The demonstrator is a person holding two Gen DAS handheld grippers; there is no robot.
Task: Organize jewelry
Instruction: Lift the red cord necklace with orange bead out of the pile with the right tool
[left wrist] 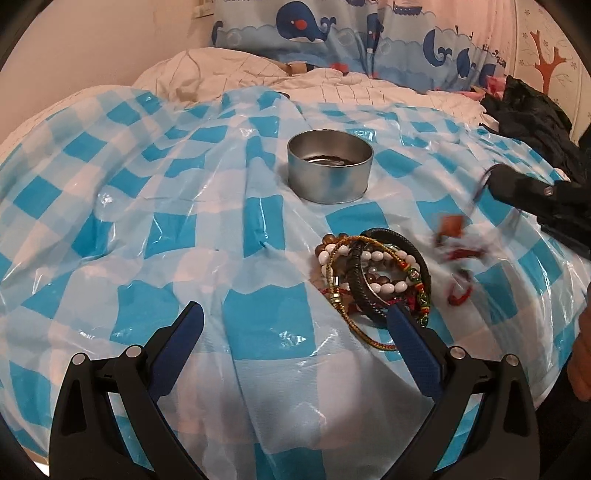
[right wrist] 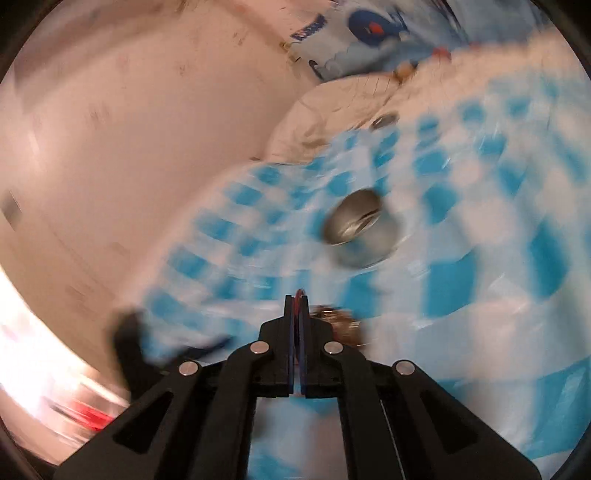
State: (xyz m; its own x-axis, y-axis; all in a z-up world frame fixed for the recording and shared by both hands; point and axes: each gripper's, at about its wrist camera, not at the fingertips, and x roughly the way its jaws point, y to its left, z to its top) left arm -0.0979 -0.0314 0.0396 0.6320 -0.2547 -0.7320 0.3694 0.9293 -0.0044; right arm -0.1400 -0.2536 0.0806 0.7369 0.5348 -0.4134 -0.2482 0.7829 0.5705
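A round metal tin (left wrist: 330,168) stands on the blue-and-white checked plastic sheet (left wrist: 147,206), with something dark inside. A pile of bracelets (left wrist: 375,275), beaded, black leather and gold cord, lies in front of it. My left gripper (left wrist: 295,321) is open just before the pile, its right finger beside the pile's near edge. My right gripper (left wrist: 495,177) enters from the right, blurred, with a red string ornament (left wrist: 456,251) hanging below it. In the right wrist view the gripper (right wrist: 296,301) is shut on a thin red cord (right wrist: 297,293), with the blurred tin (right wrist: 364,229) ahead.
The sheet covers a bed with a white quilt (left wrist: 332,88). A whale-print pillow (left wrist: 332,33) lies at the back. Dark clothing (left wrist: 532,114) is heaped at the right. A pink wall (right wrist: 129,147) is at the left.
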